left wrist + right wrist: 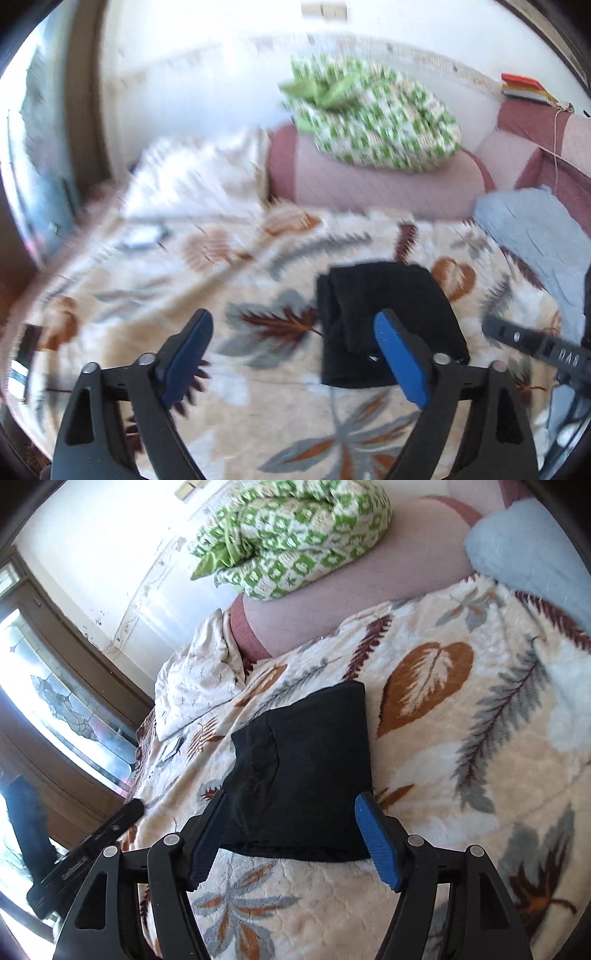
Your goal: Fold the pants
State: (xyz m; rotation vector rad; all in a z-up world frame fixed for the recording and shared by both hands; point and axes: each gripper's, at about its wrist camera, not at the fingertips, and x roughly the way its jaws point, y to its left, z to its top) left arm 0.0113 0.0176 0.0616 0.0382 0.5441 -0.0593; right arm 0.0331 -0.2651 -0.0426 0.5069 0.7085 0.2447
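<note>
Black pants (306, 771) sit folded in a compact bundle on the leaf-print blanket (461, 738). Both my left tool (295, 354) and right tool (291, 834) gape wide, empty. Soft, light, floppy stuff, so I'd pinch a thick folded edge.

We see motion blur over most of the left wrist view: green quilt (373, 114) & white bedding (195, 177) smeared. Right gripper's (295, 812) blue fingertips (373, 823) hide pants' (306, 768) near corners.
</note>
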